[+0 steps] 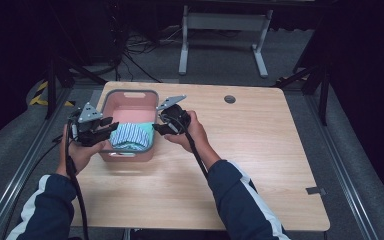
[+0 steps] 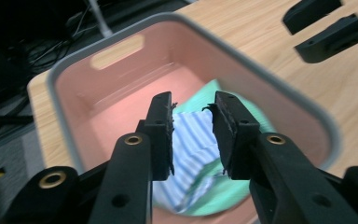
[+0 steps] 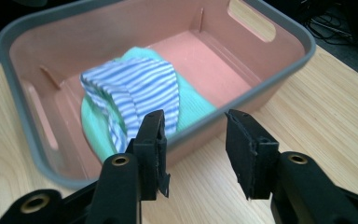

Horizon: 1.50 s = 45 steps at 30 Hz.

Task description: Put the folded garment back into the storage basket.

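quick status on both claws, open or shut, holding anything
Left claw: open, holding nothing, poised above the striped cloth in the pink bin.
Right claw: open, holding nothing, at the bin's near wall over the table.

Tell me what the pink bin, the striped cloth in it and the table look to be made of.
Bin: likely moulded plastic, matte pink with a grey rim and cut-out handles. Striped cloth: soft fabric, probably a knit, since it folds and slumps. Table: pale wood or wood-look laminate, with visible grain; which of the two is unclear.

Dim bkgd, table lit, slight blur
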Available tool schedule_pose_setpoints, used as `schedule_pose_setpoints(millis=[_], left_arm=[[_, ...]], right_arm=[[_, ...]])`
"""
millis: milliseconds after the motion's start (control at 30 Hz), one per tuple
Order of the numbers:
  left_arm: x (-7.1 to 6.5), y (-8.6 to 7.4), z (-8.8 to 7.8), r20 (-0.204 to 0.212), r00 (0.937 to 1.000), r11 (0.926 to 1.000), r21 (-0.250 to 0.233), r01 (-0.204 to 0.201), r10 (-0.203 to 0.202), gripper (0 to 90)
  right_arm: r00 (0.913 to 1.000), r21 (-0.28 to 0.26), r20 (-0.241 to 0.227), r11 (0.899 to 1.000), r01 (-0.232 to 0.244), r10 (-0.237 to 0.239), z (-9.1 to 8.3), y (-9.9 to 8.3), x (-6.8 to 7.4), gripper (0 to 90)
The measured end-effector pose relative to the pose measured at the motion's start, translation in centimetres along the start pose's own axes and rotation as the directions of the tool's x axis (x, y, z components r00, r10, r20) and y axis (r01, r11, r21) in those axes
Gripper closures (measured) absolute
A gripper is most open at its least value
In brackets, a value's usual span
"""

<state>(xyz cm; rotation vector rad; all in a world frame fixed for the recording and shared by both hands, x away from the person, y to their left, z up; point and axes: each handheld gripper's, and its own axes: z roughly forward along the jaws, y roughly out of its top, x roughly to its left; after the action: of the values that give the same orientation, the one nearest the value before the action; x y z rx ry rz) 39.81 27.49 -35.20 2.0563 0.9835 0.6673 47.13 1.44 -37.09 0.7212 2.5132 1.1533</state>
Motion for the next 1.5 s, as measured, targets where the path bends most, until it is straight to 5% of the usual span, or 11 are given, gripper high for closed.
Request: schedule_pose_setpoints(millis=[500,933,1000,1200,1300,1500], left_arm=[[-5.4,0.7,0.7,0.057,0.996,0.9972,-0.034,-0.066,0.068,54.8],[-7.9,0.5,1.3,0.075,0.993,0.9956,-0.029,-0.089,0.091,44.6],[-8.5,0.5,1.4,0.08,0.9883,0.9915,-0.02,-0.128,0.13,44.0],[-10.2,0.4,1.5,0.112,0.9826,0.9889,-0.019,-0.147,0.148,39.7],[-11.0,0.3,1.8,0.153,0.9729,0.9848,-0.014,-0.173,0.173,34.9],[-12.2,0.0,2.4,0.174,0.9634,0.9779,0.009,-0.209,0.204,30.5]], right_arm=[[0.9942,0.048,0.082,0.997,0.065,-0.069,-4.3,-3.0,-0.6,48.0],[0.9863,0.085,0.133,0.993,0.086,-0.097,-6.6,-5.6,-0.9,39.3],[0.9871,0.083,0.13,0.993,0.084,-0.094,-6.7,-5.9,-0.9,39.1],[0.9876,0.071,0.133,0.995,0.074,-0.083,-7.6,-6.8,-1.0,37.2],[0.9854,0.079,0.141,0.993,0.085,-0.095,-8.1,-7.3,-0.9,36.5],[0.9816,0.097,0.158,0.991,0.092,-0.107,-8.9,-8.5,-0.9,35.0]])
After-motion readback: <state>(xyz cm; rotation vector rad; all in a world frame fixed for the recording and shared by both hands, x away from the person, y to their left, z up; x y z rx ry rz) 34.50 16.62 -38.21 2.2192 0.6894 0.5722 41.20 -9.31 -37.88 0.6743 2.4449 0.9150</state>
